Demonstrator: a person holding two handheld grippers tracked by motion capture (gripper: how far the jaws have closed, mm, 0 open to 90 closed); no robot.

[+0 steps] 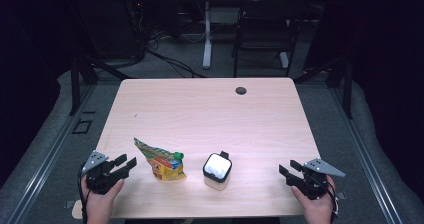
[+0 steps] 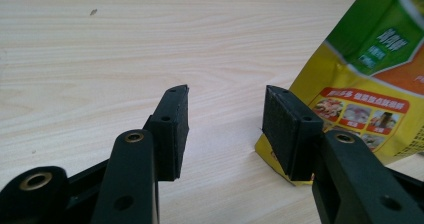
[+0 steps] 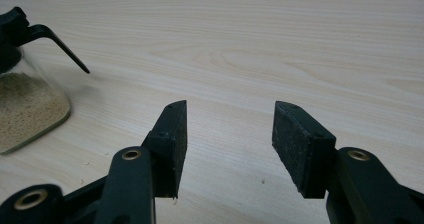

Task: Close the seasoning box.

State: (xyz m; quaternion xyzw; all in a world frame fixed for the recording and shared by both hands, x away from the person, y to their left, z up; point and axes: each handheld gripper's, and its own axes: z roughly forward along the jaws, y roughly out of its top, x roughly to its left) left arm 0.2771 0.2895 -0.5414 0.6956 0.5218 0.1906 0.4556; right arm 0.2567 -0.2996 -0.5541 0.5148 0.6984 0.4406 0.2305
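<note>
Two grippers rest on surface (image 1: 210, 114), jaws apart, empty. Left gripper (image 1: 127, 163): yellow-green spouted pouch (image 1: 162, 160) just right of its jaws. Right gripper (image 1: 289, 171): black-lidded jar (image 1: 217, 171) of pale granules well to its left.

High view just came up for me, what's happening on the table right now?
Nothing is held yet. A person rests the left gripper and right gripper on the near edge of the table, both with jaws open and empty. Between them stand a yellow-green pouch, nearer the left gripper, and a clear container with a black lid, partly filled with a pale powder.
</note>
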